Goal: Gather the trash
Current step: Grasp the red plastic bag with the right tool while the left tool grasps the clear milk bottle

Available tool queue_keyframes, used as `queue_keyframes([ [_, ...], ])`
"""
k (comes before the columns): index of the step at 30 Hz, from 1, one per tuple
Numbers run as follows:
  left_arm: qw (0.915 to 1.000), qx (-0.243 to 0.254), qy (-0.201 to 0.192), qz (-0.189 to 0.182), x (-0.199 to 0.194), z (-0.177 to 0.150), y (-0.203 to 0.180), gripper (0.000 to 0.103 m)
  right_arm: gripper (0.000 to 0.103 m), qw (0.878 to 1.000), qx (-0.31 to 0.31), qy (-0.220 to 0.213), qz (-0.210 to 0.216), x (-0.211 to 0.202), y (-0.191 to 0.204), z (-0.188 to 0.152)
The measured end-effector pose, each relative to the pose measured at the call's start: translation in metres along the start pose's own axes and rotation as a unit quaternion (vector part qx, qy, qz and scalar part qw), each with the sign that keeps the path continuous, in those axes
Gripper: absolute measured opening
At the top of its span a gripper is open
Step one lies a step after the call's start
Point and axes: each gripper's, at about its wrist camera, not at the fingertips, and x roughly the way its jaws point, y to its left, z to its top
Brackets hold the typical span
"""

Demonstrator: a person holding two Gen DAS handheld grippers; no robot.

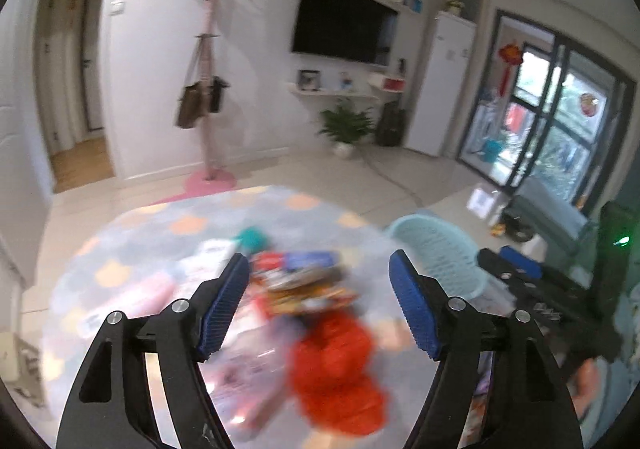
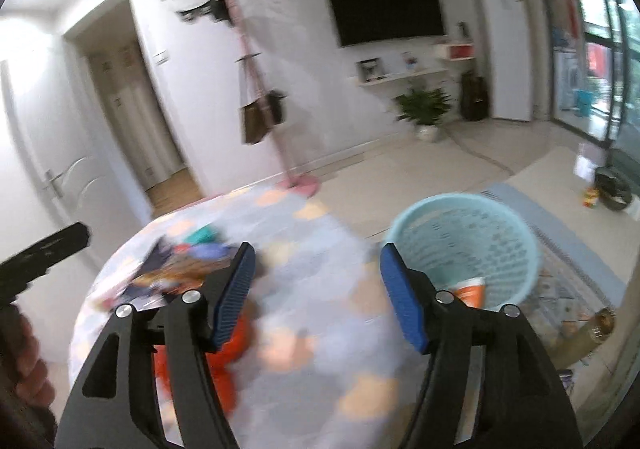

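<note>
A round table [image 1: 132,249] with a pastel cloth holds a blurred pile of snack wrappers [image 1: 304,281] and a crumpled red bag [image 1: 336,369]. My left gripper [image 1: 320,301] is open and empty above the pile. A light blue mesh basket [image 2: 464,245] stands beside the table on the right, with an orange-and-white wrapper [image 2: 472,291] inside. My right gripper [image 2: 316,297] is open and empty over the table [image 2: 320,349], left of the basket. The wrappers [image 2: 180,269] and red bag [image 2: 228,345] lie to its left. The right gripper also shows in the left wrist view [image 1: 516,269].
A pink coat stand [image 1: 208,89] with hanging bags stands behind the table. A potted plant [image 1: 346,127], wall TV [image 1: 344,25] and white cabinet [image 1: 444,85] line the far wall. Glass doors [image 1: 560,117] are at right. A patterned rug [image 2: 568,281] lies under the basket.
</note>
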Motion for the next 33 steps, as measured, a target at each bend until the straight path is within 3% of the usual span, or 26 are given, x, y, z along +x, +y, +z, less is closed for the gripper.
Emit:
queue_keyframes([
  [4,0.9992,-0.019,0.036,0.006,0.000,-0.023,0.041,0.074,0.066,0.998,-0.034,0.037,0.040,0.012,0.044,-0.021],
  [10,0.9954,-0.020,0.093,0.005,0.020,-0.047,0.069,0.074,0.068,0.992,-0.063,0.091,0.065,0.039,0.082,-0.053],
  [16,0.9926,-0.001,0.122,0.007,0.036,-0.068,0.072,0.074,0.068,0.988,-0.051,0.137,0.045,0.076,0.085,-0.066],
  [28,0.9867,0.032,0.159,0.001,0.063,-0.076,0.054,0.074,0.070,0.978,0.001,0.188,0.086,0.113,0.069,-0.075],
  [31,0.9843,0.035,0.173,-0.005,0.067,-0.076,0.050,0.074,0.043,0.976,-0.011,0.191,0.108,0.111,0.072,-0.074],
  [33,0.9831,0.044,0.177,-0.004,0.069,-0.078,0.045,0.074,0.037,0.977,-0.028,0.184,0.102,0.107,0.077,-0.075],
])
